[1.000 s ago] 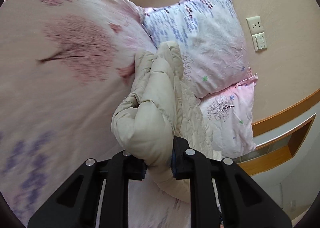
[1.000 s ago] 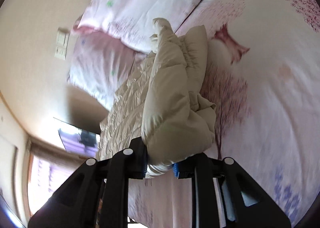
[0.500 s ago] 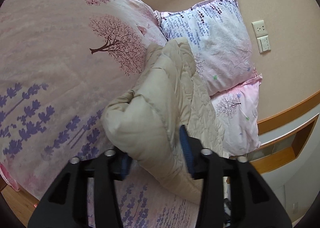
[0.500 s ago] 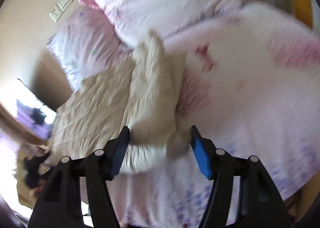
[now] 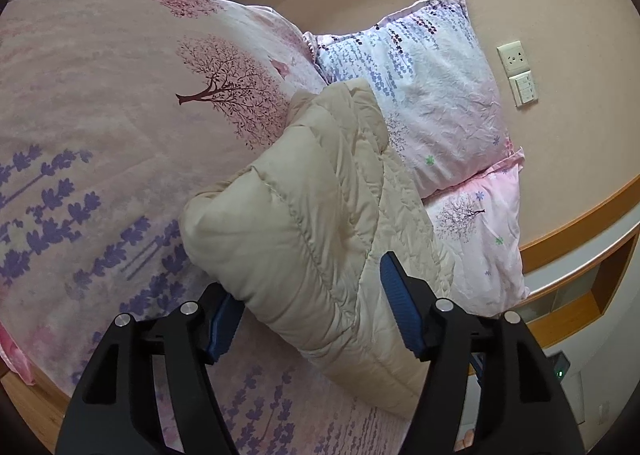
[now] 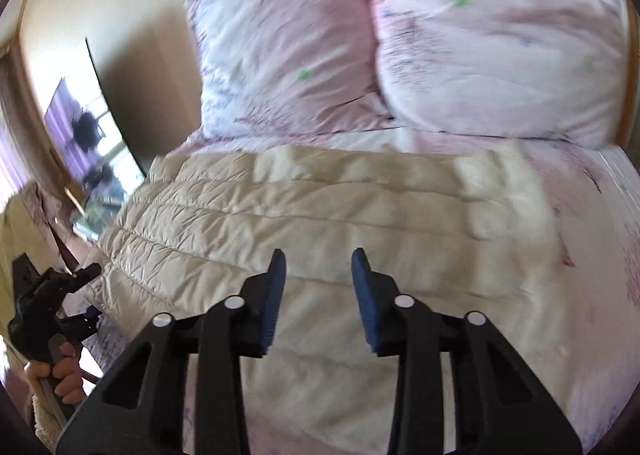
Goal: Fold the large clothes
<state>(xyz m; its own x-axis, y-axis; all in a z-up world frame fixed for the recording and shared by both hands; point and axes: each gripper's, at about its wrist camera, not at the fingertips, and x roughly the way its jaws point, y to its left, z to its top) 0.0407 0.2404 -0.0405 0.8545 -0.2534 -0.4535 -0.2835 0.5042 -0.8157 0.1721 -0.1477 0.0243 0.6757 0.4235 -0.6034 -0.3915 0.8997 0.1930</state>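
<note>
A beige quilted puffer jacket lies folded on the pink flowered bed cover, one thick fold bulging toward the camera. My left gripper straddles that fold's near edge; its jaws are opening and the blue pads stand off the fabric. In the right wrist view the jacket spreads wide below the pillows. My right gripper hovers above it with its jaws closing and nothing between them. The left gripper shows at that view's left edge, held by a hand.
Two flowered pillows lean on the wall at the bed's head, also seen as pillows. Wall sockets and a wooden headboard shelf lie beyond. The bed's near edge runs along the lower left.
Both grippers were shut on the bunched jacket and have let it go onto the bed. The left one opened wider; the right one rolled, swung up and now narrows.
</note>
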